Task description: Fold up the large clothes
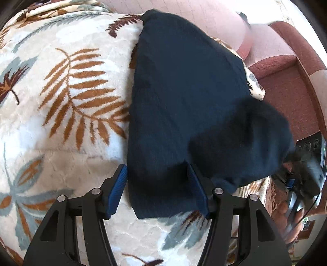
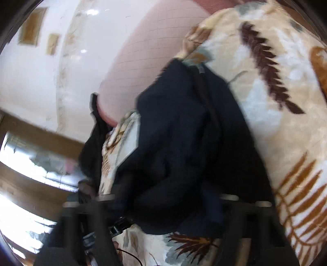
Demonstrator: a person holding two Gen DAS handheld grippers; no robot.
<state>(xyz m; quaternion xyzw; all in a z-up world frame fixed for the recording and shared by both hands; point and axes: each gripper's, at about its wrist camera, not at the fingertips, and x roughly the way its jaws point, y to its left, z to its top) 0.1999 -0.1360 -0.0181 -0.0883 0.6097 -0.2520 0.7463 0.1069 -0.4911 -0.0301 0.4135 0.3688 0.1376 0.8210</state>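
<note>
A large navy garment (image 1: 184, 92) lies on a cream blanket with a leaf print (image 1: 61, 92). My left gripper (image 1: 158, 186) hovers over the garment's near corner, open. Its blue pads (image 1: 118, 186) stand apart, with the cloth lying loose between them. At the right, a fold of the garment is lifted and runs to my right gripper (image 1: 294, 161). In the blurred right wrist view, the navy garment (image 2: 184, 143) bunches over my right gripper (image 2: 167, 202) and hides its fingertips. That gripper is shut on the cloth.
The blanket (image 2: 286, 102) covers a bed or sofa, with a pink quilted back (image 1: 204, 16) behind it. A reddish upholstered seat (image 1: 286, 86) is to the right. Another dark cloth (image 2: 92, 143) hangs at the blanket's edge. Bright windows (image 2: 20, 159) are at the left.
</note>
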